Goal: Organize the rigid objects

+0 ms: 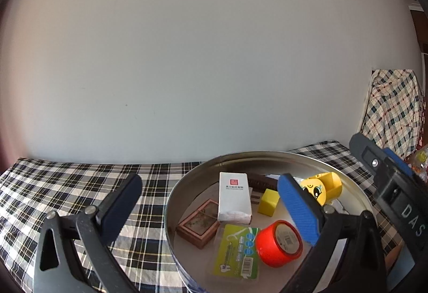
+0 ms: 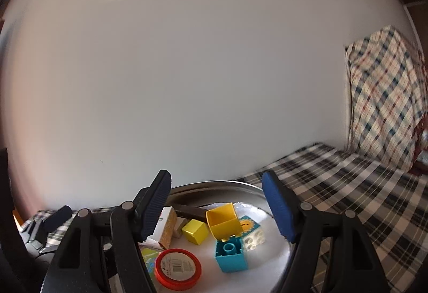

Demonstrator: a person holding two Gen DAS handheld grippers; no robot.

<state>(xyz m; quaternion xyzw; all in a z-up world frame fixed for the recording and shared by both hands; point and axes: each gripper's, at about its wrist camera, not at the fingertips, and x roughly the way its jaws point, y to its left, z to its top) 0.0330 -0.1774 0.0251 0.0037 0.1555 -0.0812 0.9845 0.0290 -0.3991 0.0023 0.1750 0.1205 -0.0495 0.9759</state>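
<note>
Several rigid objects, among them a red tub (image 2: pixel 178 268) at six o'clock, are gathered inside the round metal tin (image 1: pixel 267 156) for tidiness, while the left gripper (image 1: pixel 208 210) and right gripper (image 2: pixel 216 210) are held wide apart and empty.

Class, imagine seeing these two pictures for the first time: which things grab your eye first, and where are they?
A round metal tin on the plaid cloth is crowded with small things. The red lid glows at its near side, and a yellow toy cup tips above a turquoise block. Both grippers stand open.

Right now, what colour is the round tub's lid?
Red, with a pale label; clearest in the left wrist view.
</note>
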